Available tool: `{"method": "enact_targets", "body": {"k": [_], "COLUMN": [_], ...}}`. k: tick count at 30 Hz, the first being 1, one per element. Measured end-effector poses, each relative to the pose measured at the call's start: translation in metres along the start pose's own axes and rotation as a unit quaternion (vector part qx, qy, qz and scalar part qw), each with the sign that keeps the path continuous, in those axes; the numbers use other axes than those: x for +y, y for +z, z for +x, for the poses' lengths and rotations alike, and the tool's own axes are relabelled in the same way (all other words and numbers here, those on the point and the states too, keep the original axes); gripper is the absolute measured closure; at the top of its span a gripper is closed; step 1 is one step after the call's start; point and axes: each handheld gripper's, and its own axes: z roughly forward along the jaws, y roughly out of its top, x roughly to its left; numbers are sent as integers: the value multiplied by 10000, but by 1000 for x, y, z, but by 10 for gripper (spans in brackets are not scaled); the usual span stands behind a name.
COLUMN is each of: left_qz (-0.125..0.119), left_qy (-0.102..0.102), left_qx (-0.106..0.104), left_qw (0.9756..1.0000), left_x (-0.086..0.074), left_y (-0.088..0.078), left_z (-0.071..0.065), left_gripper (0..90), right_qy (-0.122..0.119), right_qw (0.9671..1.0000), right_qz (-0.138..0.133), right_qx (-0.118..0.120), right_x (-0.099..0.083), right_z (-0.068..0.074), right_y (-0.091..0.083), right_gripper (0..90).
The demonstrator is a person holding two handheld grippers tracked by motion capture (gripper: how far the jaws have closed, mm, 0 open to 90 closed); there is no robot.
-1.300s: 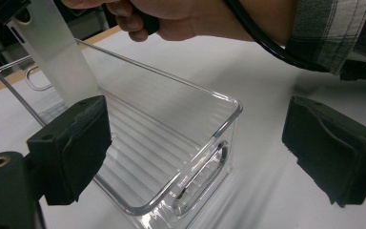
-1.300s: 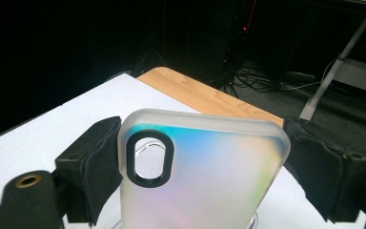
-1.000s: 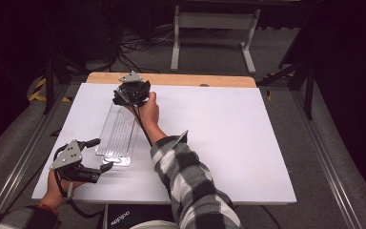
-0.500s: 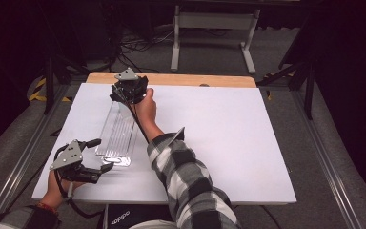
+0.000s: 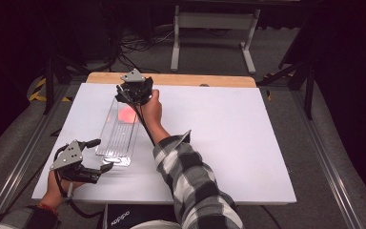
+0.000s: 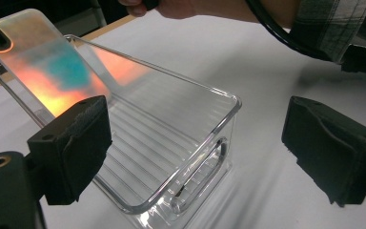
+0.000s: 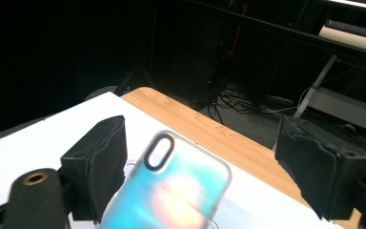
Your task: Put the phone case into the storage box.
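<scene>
White sheeting covers the counter (image 5: 228, 143), with a strip of bare wood along its far edge and dark floor and cables beyond. On its left part lies a long clear plastic bin (image 5: 119, 136), and an iridescent phone case (image 6: 38, 67) leans tilted in its far end, rising above the rim. The right tongs (image 5: 134, 91) hover above that far end, jaws wide apart with the case between them but not gripped, while the left tongs (image 5: 95, 157) rest near the bin's near end, jaws wide open and empty.
</scene>
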Motion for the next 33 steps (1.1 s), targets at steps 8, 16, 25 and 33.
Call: {"method": "enact_targets", "body": {"k": [8, 16, 25, 33], "left_qz": [-21, -11, -56, 24], "left_qy": [7, 36, 28, 123], "left_qx": [50, 101, 222, 213], "left_qw": [10000, 9999, 9997, 9997], "left_x": [0, 0, 0, 1], "left_y": [0, -3, -4, -3], "left_z": [0, 0, 0, 0], "left_gripper": [100, 99, 97, 96], "right_qy": [39, 47, 104, 101], "right_qw": [9999, 9996, 9994, 9994], "right_qz": [-86, -210, -270, -270], "right_qx": [84, 155, 165, 185], "right_x": [-6, -9, -17, -27], "right_z": [-13, -19, -29, -36], "right_y": [-17, -33, -54, -72], "right_gripper": [191, 194, 199, 198]}}
